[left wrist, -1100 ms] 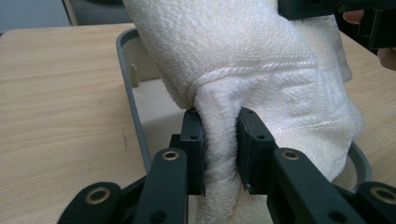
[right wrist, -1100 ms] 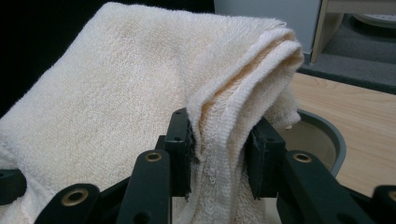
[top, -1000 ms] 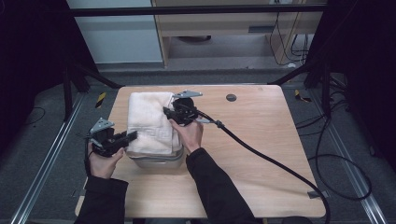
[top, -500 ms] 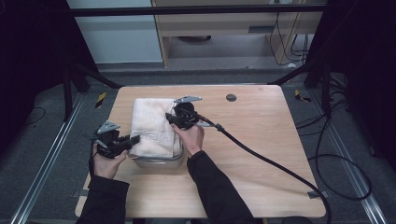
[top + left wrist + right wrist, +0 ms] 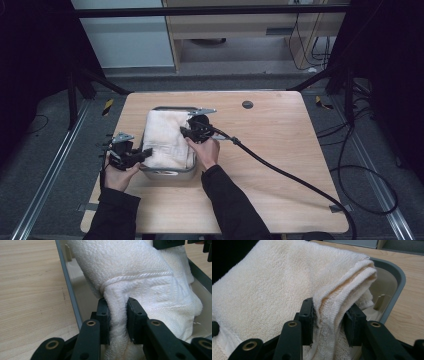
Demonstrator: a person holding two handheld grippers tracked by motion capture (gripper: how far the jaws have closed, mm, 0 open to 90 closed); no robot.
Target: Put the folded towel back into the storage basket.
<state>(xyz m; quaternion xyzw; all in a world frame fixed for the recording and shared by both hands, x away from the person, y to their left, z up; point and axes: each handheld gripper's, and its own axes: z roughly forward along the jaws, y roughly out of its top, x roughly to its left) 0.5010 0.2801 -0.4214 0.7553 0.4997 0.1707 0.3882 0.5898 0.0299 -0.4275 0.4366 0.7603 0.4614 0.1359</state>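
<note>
Now that you have lowered the folded white towel (image 5: 165, 137) into the grey tray (image 5: 167, 174) on the tabletop (image 5: 280, 165), with your left hand-held gripper (image 5: 117, 315) and right hand-held gripper (image 5: 330, 317) both pinching its edges, it seems ready for release.

Towel (image 5: 165, 140): rough white terry cloth; tray (image 5: 170, 174): smooth grey plastic-looking wall; bench (image 5: 280, 150): matt light wood grain.
</note>
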